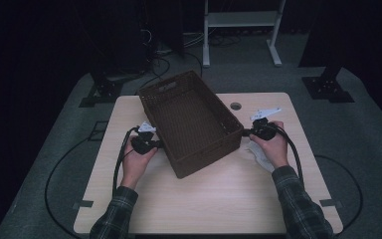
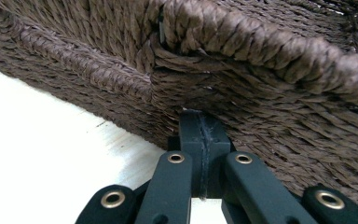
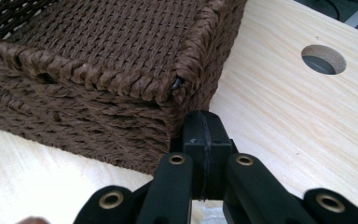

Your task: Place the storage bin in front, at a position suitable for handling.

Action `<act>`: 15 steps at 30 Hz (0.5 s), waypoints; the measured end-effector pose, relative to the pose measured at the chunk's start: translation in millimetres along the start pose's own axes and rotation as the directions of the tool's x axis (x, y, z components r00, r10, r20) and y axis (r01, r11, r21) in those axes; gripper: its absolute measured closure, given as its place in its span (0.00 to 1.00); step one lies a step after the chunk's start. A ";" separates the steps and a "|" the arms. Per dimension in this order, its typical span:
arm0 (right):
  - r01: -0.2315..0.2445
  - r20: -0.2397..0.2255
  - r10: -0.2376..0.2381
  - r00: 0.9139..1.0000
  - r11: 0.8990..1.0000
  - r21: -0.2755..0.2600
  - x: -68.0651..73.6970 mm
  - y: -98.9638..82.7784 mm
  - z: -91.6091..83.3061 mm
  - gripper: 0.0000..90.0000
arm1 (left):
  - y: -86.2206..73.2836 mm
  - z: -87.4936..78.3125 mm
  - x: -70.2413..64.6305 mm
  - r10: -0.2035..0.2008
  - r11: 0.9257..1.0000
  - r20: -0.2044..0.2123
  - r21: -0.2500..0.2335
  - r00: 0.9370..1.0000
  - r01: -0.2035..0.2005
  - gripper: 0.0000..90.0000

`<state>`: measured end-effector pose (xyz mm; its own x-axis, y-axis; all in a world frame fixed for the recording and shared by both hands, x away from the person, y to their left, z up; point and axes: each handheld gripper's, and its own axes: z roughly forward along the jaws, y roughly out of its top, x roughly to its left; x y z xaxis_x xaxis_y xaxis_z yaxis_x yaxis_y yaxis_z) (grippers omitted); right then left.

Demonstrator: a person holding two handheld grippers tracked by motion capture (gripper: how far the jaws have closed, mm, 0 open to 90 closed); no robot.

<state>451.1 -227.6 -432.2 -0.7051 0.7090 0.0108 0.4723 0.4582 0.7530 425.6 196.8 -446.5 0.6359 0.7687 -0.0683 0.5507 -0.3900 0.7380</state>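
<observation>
A dark brown woven basket (image 1: 191, 119) sits empty and at an angle on the light wooden table (image 1: 219, 199). My left gripper (image 1: 155, 144) is shut, its tips against the basket's left long wall (image 2: 242, 93) with nothing between the jaws. My right gripper (image 1: 247, 133) is shut too, its tips at the basket's right corner (image 3: 186, 88). In each gripper view the two black jaws meet flat, the left gripper (image 2: 202, 122) and the right gripper (image 3: 202, 122) both pressed up to the weave.
A round cable hole (image 1: 236, 106) lies in the table behind the right gripper, also in the right gripper view (image 3: 323, 59). Something pale and crumpled (image 1: 259, 155) lies under the right hand. A white frame stand (image 1: 241, 30) is on the floor beyond.
</observation>
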 end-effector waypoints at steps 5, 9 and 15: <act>0.013 -0.013 -0.013 1.000 1.000 0.007 9.2 -2.3 -3.3 1.00 | -1.3 -1.9 2.8 -0.003 1.000 0.004 0.001 1.000 0.003 1.00; 0.013 -0.039 -0.013 0.999 1.000 -0.002 16.8 -6.8 -6.7 1.00 | -3.0 -3.9 5.1 -0.006 1.000 0.007 -0.002 1.000 0.006 1.00; 0.046 -0.054 -0.046 0.997 0.999 0.002 32.1 -10.5 -12.2 1.00 | -5.3 -7.7 9.3 -0.007 1.000 0.008 0.000 1.000 0.007 1.00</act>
<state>417.1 -216.2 -431.8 -0.7535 0.6573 0.0122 0.4409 0.4915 0.7511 424.4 209.9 -445.9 0.6360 0.7677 -0.0787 0.5556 -0.3847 0.7371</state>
